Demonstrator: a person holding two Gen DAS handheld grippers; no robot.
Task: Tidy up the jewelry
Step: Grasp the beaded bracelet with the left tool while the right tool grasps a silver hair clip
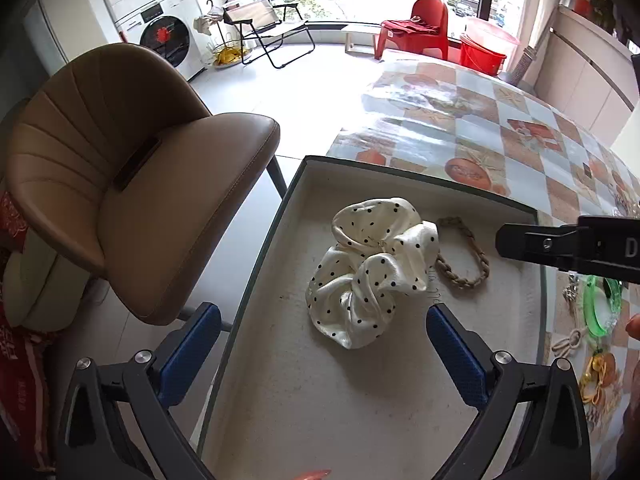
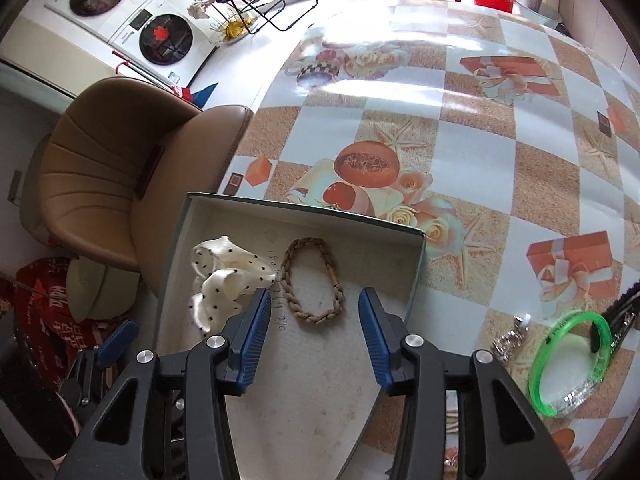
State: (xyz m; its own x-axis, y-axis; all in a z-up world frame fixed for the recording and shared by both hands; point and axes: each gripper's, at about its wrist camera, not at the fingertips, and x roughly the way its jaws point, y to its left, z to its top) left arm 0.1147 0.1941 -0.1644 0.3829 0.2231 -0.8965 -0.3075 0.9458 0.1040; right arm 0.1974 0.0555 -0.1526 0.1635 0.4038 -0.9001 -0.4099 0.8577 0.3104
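Both the left gripper (image 1: 324, 354) and right gripper (image 2: 310, 334) are held wide and empty above the box (image 2: 416, 268). The scrunchie (image 1: 370, 268) and braided band (image 2: 312, 282) are already inside; the green bangle (image 2: 568, 364) (near the table's right edge) should be gripped by its rim.

I see the box (image 2: 416, 264) ahead of my right gripper (image 2: 312, 344), on the table (image 2: 500, 128). Inside, the scrunchie (image 2: 224, 276) lies left of the braided band (image 2: 312, 284). A bangle (image 2: 568, 364) sits right, outside the box; a chair (image 2: 120, 184) stands left.
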